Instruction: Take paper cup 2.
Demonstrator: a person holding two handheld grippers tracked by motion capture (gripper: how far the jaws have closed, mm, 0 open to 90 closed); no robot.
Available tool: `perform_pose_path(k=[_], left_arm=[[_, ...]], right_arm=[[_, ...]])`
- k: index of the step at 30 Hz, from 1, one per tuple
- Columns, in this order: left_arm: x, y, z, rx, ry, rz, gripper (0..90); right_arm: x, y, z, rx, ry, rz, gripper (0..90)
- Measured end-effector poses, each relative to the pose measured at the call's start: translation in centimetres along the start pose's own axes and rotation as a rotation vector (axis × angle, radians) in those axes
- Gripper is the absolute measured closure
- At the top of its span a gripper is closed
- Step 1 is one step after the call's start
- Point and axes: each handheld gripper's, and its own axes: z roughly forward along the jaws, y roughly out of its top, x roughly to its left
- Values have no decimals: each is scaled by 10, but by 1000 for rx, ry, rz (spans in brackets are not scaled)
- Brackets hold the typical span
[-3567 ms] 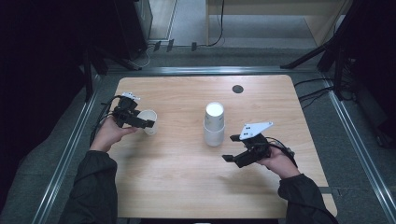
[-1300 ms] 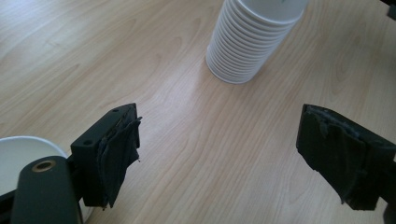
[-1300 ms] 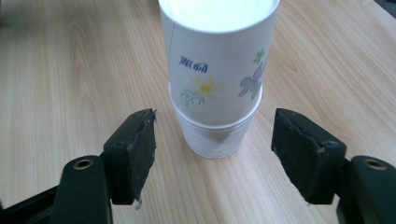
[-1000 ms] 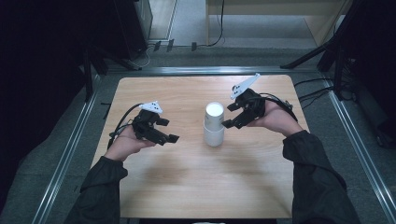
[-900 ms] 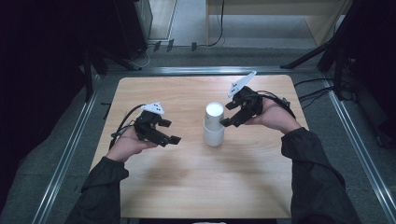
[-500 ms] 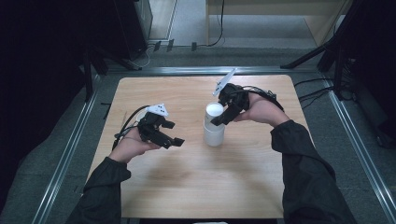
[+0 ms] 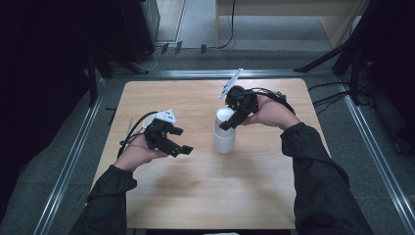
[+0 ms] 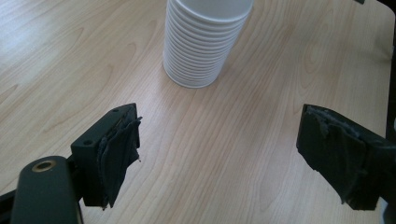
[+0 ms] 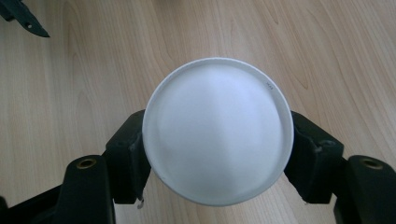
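High view shows a stack of white cups (image 7: pixel 224 133) standing upside down near the middle of the wooden table (image 7: pixel 195 196), with the right gripper (image 7: pixel 230 121) coming down on its top from about two o'clock and the left gripper (image 7: pixel 180 148) held just off the table at the stack's nine o'clock, a clear gap between them. Right gripper view looks straight down on the round base of the top cup (image 9: pixel 218 130); the two black jaws stand at its three and nine o'clock, set against or just beside its wall, though whether they already pinch it cannot be told. Left gripper view has its jaws spread wide with nothing between them, and the ribbed stack rises at twelve o'clock, well ahead of them. The step in hand looks like taking the top cup off the stack. The next move probably calls for a firm but gentle squeeze on that one cup, then a straight lift, while the left gripper perhaps closes in on the lower cups to hold them down.
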Motion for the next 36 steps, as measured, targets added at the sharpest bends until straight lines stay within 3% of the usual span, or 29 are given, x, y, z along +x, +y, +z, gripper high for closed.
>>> perform_pose_path(k=[8,17,20,33,36], left_arm=[[0,-1,0,6,1,-2,135],[0,-2,0,9,4,6,135],[0,-2,0,7,3,7,135],[2,-5,-3,-10,1,-1,135],[2,-6,-4,-21,1,-4,135]], right_arm=[[0,4,-5,5,0,-12,328],[1,13,-21,5,6,8,331],[4,17,-29,9,-22,4,333],[21,34,-78,-49,-35,-6,336],[31,30,-84,-23,-45,-21,336]])
